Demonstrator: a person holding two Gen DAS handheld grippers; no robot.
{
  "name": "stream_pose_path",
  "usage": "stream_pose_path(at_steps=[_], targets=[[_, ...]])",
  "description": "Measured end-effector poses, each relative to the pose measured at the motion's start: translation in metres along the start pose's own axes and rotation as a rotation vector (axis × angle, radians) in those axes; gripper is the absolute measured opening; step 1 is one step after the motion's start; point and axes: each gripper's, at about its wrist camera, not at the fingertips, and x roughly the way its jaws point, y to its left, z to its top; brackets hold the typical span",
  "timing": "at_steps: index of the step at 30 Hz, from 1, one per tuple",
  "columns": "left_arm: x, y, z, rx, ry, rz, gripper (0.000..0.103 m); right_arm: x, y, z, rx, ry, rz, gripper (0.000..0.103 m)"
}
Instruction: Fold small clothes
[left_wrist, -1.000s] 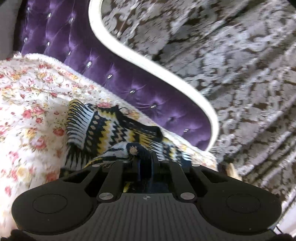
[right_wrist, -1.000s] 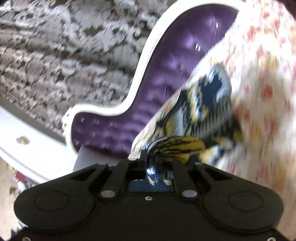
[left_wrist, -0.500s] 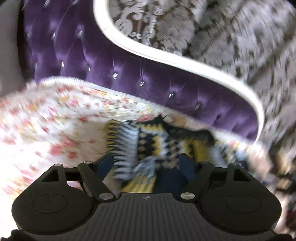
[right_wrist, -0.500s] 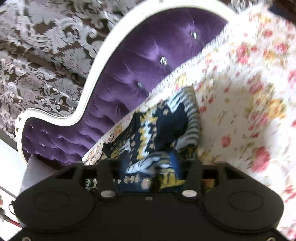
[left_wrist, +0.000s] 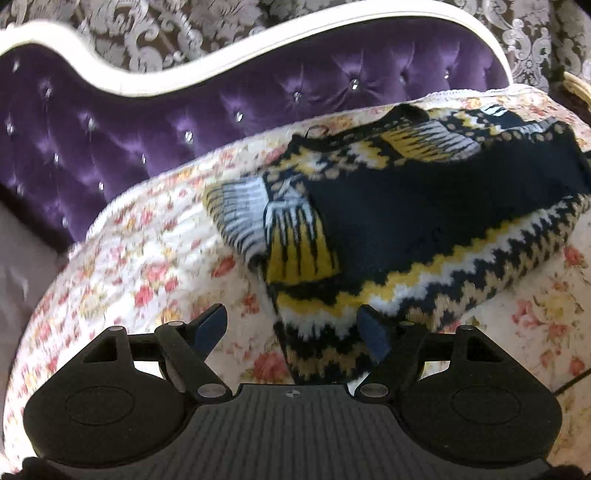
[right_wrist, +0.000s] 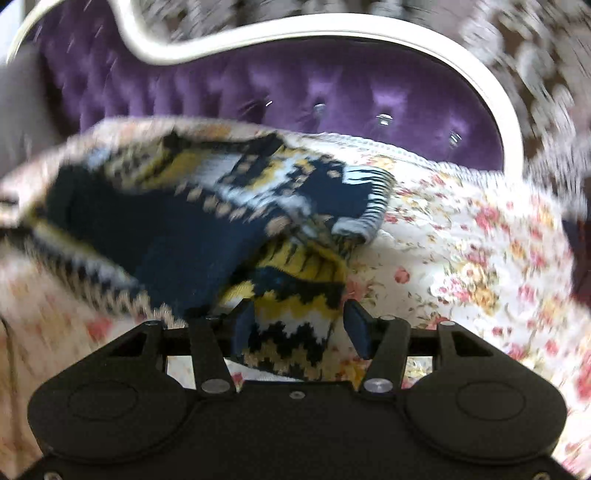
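Note:
A small knitted sweater (left_wrist: 406, 221), navy with yellow, white and tan zigzag bands, lies folded on a floral bedspread (left_wrist: 155, 266). My left gripper (left_wrist: 295, 328) is open, its jaws standing wide at the sweater's near hem, with the hem's corner lying between them. In the right wrist view the sweater (right_wrist: 177, 229) is blurred. My right gripper (right_wrist: 301, 328) is open, and a zigzag hem corner lies loose between its fingers.
A purple tufted headboard (left_wrist: 184, 122) with a white curved frame (left_wrist: 155, 79) stands behind the bedspread, and it also shows in the right wrist view (right_wrist: 332, 92). Grey damask wallpaper (left_wrist: 166, 33) is behind it. A dark cable (left_wrist: 572, 380) lies at the right.
Both grippers were shut on the sweater one second ago; both have opened and let it go. The sweater now lies on the bedspread, and both views have swung level toward the headboard.

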Motion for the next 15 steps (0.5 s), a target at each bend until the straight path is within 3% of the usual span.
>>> stream_pose_path(at_steps=[8, 12, 15], targets=[[0.012, -0.006, 0.028, 0.081, -0.047, -0.036, 0.076, 0.010, 0.013, 0.022, -0.037, -0.065, 0.012, 0.060], [0.024, 0.004, 0.051, 0.011, -0.071, -0.106, 0.076, 0.021, 0.004, 0.039, 0.049, -0.082, 0.076, 0.060], [0.042, 0.023, 0.073, -0.117, -0.079, -0.148, 0.076, 0.036, -0.012, 0.059, 0.150, -0.097, 0.127, 0.060]])
